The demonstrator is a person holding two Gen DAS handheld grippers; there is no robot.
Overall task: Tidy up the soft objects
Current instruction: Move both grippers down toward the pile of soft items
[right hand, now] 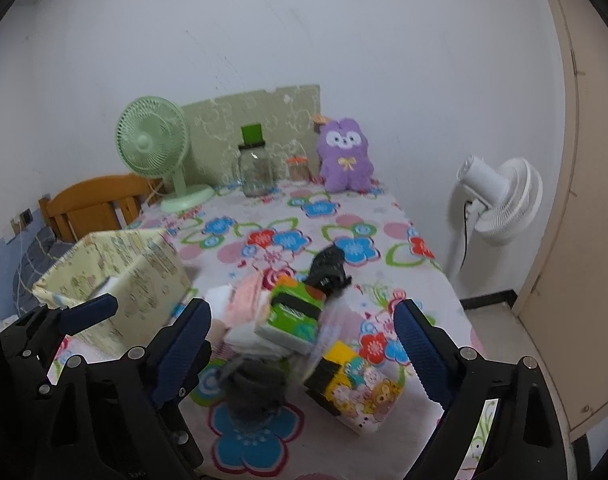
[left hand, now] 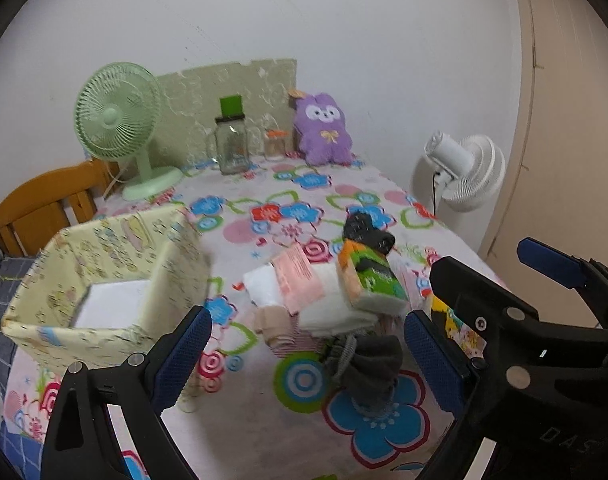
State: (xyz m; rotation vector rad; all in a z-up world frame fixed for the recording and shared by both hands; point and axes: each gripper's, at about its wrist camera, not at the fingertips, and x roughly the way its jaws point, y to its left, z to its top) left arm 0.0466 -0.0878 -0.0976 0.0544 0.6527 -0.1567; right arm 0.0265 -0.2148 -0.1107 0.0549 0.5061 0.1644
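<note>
A heap of soft things lies mid-table: white folded towels (left hand: 332, 304), a pink packet (left hand: 299, 282), a green and orange tissue pack (left hand: 370, 280), a black sock (left hand: 366, 232), a beige cloth (left hand: 269, 322) and a grey sock (left hand: 374, 372). My left gripper (left hand: 310, 356) hangs open just above the grey sock, its pads touching nothing. A cream cartoon-print fabric box (left hand: 175, 264) stands to its left. My right gripper (right hand: 301, 346) is open over the tissue pack (right hand: 293, 312) and grey sock (right hand: 255, 388), with a yellow cartoon tissue pack (right hand: 360, 384) by its right finger.
At the back of the flowered tablecloth (left hand: 287, 432) stand a green desk fan (left hand: 115, 112), a glass jar (left hand: 231, 148), a small bottle (left hand: 275, 142) and a purple plush (left hand: 324, 128). A wooden chair (left hand: 43, 204) is at the left, a white fan (left hand: 468, 168) at the right.
</note>
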